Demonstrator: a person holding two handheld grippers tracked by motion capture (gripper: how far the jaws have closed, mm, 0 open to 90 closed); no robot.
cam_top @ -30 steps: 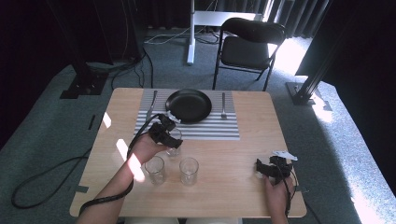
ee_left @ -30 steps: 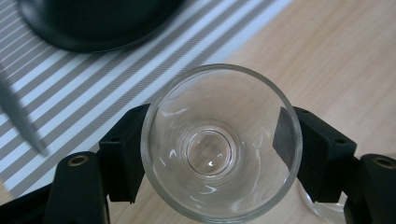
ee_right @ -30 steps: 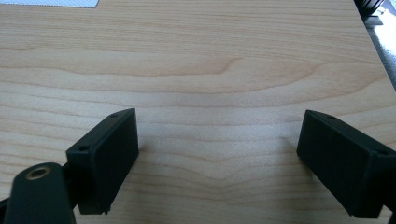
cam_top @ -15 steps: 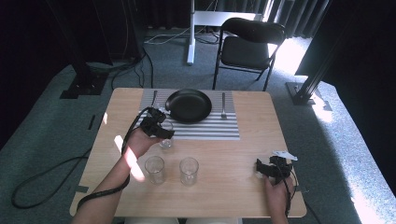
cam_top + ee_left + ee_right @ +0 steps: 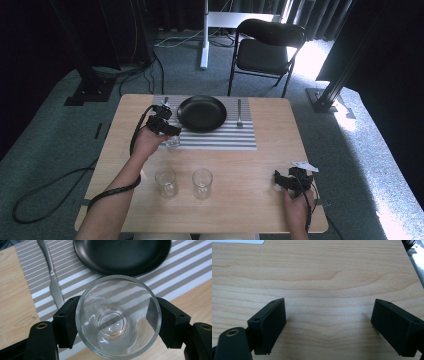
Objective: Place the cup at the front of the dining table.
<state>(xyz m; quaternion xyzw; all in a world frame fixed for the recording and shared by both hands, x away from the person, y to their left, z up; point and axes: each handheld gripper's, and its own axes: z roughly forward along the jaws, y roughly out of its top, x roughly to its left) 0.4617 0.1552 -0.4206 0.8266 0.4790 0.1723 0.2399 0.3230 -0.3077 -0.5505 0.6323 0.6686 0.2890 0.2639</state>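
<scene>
Your left gripper (image 5: 112, 322): jaws clamped on either side of a clear glass (image 5: 117, 317), held over the striped placemat's (image 5: 220, 136) near left edge, beside the black plate (image 5: 202, 113) and a knife (image 5: 53, 282). Your right gripper (image 5: 290, 181): jaws spread wide, holding nothing, at the counter's (image 5: 250, 165) near right corner. Two more glasses (image 5: 166, 182) (image 5: 202, 183): upright, near centre of the counter.
</scene>
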